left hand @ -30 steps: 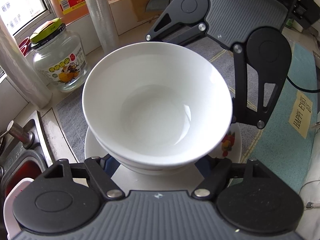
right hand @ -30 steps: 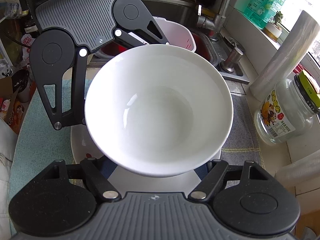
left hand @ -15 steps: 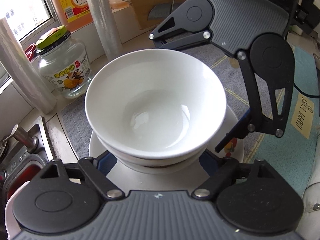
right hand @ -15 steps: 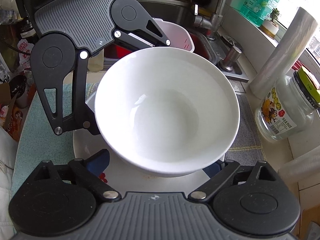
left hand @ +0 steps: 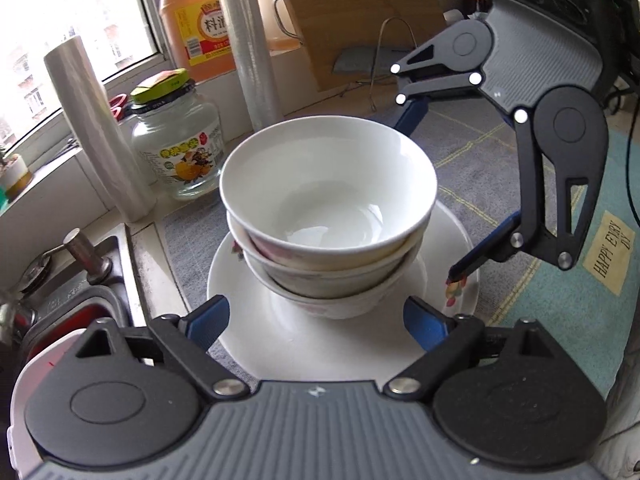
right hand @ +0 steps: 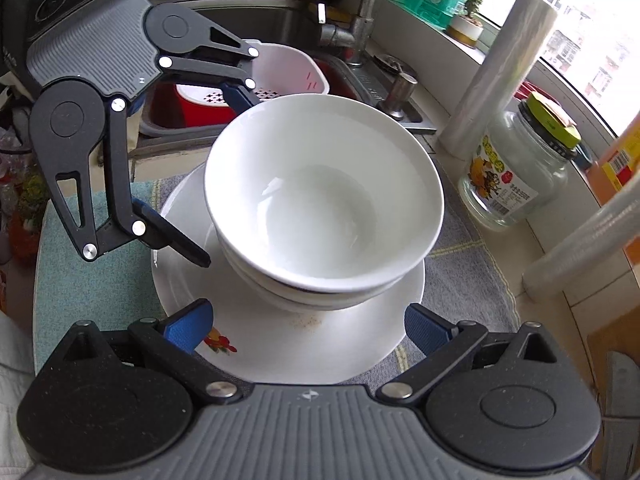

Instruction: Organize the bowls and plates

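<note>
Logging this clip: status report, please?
Left gripper and right gripper open, just released. Bowl stack nested on plate, free of both. Nothing in the way.

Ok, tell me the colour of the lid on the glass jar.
Yellow-green, with a dark band beneath it; the lid on the glass jar shows best in the left wrist view.

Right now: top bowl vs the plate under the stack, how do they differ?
The top bowl is deep and plain white; the plate is shallow, wider, with a fruit print near its rim. The top bowl sits nested on other bowls; the plate lies on the grey mat carrying the stack. Both are glossy white, upright and ungripped.
</note>
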